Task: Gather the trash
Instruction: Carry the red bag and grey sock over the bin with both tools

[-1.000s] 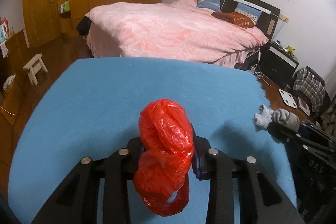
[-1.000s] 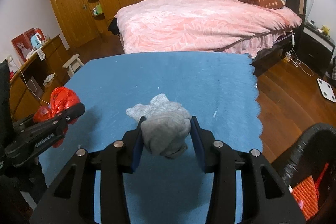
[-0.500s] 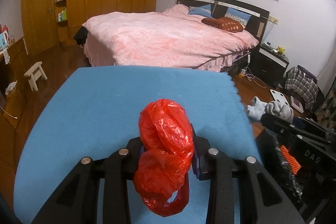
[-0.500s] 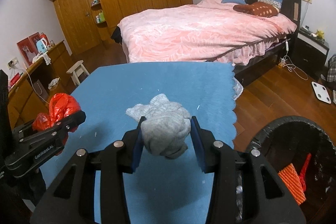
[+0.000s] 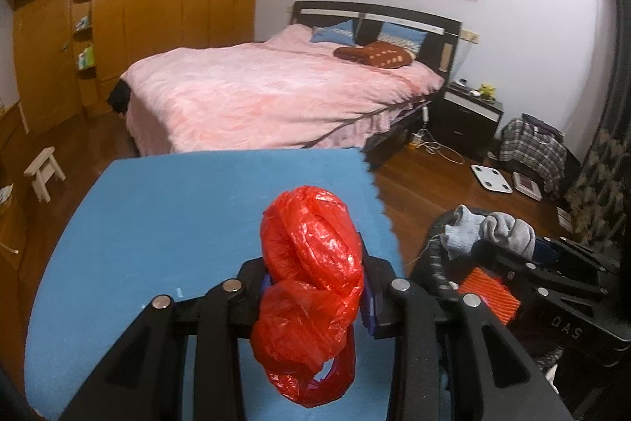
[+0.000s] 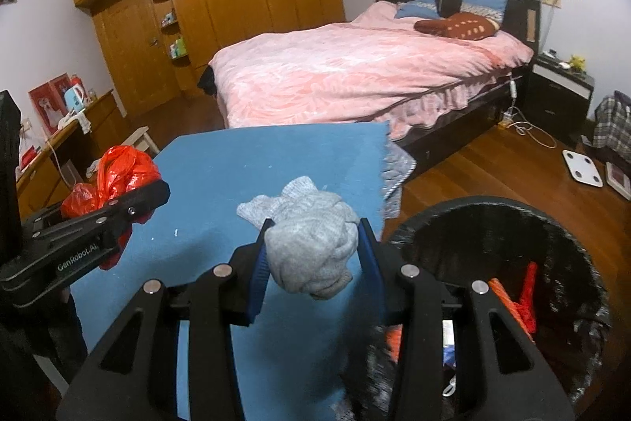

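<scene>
My left gripper (image 5: 315, 287) is shut on a crumpled red plastic bag (image 5: 311, 263), held above the blue table top (image 5: 177, 216). The same red bag (image 6: 118, 172) shows at the left of the right wrist view, clamped in the left gripper (image 6: 157, 190). My right gripper (image 6: 313, 259) is shut on a balled grey sock (image 6: 311, 247) near the table's right edge. That grey sock (image 5: 485, 233) also appears in the left wrist view, over the black trash bin (image 5: 437, 271). The black bin (image 6: 583, 255) stands on the floor right of the table, holding orange and red scraps.
A bed with a pink cover (image 5: 276, 97) stands beyond the table. A dark nightstand (image 5: 469, 117), a white scale (image 5: 491, 178) and a plaid bag (image 5: 532, 148) sit at the right. A wooden stool (image 5: 41, 172) and wardrobe (image 5: 157, 6) are at the left.
Both grippers have risen and shifted right with their loads still clamped. The table's right edge and the black bin have come further into both views.
</scene>
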The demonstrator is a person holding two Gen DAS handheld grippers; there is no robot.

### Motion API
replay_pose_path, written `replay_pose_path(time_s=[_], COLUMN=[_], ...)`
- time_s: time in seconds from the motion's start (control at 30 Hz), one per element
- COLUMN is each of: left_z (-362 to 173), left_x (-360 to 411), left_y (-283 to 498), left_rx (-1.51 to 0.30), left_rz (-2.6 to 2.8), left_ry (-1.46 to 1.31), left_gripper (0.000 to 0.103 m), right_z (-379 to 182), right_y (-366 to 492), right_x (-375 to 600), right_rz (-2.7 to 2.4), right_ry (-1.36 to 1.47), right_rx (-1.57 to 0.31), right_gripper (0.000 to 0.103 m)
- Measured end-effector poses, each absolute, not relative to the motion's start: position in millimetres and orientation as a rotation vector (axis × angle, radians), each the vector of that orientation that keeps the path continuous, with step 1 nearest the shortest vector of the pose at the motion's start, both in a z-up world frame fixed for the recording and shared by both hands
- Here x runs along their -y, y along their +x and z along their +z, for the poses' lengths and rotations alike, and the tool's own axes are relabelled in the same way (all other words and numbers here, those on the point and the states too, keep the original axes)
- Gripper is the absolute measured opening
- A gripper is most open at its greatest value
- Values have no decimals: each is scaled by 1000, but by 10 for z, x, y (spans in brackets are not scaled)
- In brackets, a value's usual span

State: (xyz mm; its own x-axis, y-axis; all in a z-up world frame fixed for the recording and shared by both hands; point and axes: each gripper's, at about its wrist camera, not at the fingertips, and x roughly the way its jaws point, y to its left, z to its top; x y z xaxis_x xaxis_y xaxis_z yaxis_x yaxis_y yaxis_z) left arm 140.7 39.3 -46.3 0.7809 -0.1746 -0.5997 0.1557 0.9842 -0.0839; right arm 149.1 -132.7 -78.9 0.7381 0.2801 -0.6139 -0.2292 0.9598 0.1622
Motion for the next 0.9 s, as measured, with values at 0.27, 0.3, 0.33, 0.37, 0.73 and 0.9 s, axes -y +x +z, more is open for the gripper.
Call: replay_pose_path(time_s=[0.27,0.3,0.33,0.37,0.73,0.9], left_z=[-384,-382,-384,-383,-496,-580], left_x=[78,135,181,230,820,1089], left_y=[1366,1360,1359,1347,1332,1373], left_rx=[-633,-633,-632,-630,-646,-657], left_rz=[-259,-269,-276,-284,-402,-455], left_ry=[3,5,7,10,38,54], left_gripper=[35,35,34,35,35,35], right_z=[-738,-734,-730,-724,-753,-814], right_y=[1306,1291,1274,1252,1082,1029], right_x=[1735,1776,1825,1883,2471,2711], right_rz=[215,208,200,190,73,22], right_ry=[106,109,112,114,129,137], right_rx=[-657,-655,-652,-649,-636,-638], right_gripper=[40,40,40,40,40,40])
